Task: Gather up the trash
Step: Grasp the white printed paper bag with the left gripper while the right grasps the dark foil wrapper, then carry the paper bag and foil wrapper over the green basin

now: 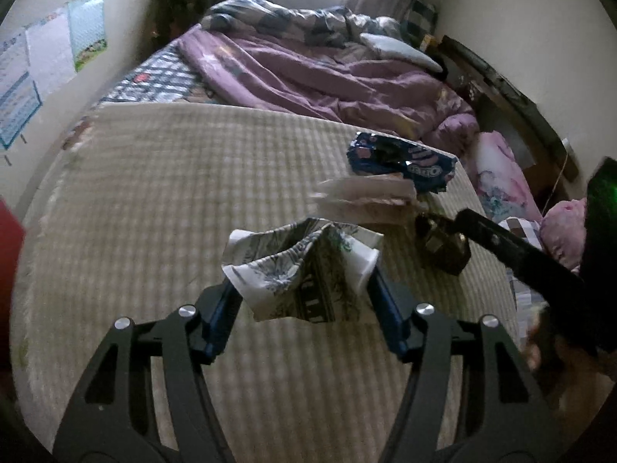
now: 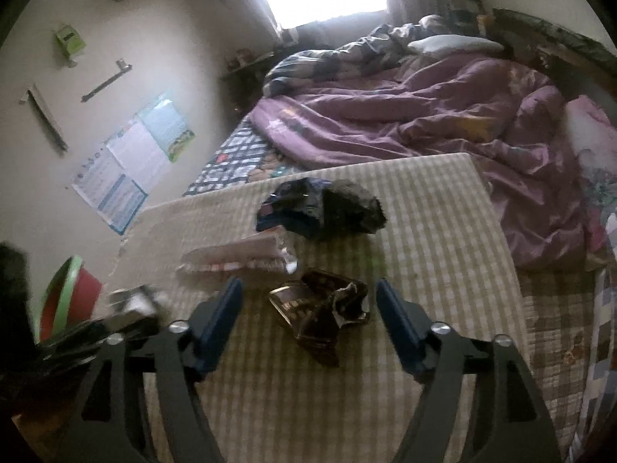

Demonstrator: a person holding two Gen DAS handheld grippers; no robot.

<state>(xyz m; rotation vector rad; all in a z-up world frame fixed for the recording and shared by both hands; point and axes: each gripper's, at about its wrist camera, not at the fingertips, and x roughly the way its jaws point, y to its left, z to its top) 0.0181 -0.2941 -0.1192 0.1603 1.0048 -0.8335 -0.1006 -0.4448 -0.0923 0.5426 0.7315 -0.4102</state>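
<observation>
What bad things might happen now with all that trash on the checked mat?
1. The left gripper seems to pinch only the edges of the crumpled floral paper, so it may slip out when lifted.
2. The right gripper stands open around the brown wrapper, which lies loose; closing might push it aside.
3. The two grippers work close together and might bump.

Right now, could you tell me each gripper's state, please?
Left gripper: shut on the crumpled paper.
Right gripper: open around the brown wrapper.
</observation>
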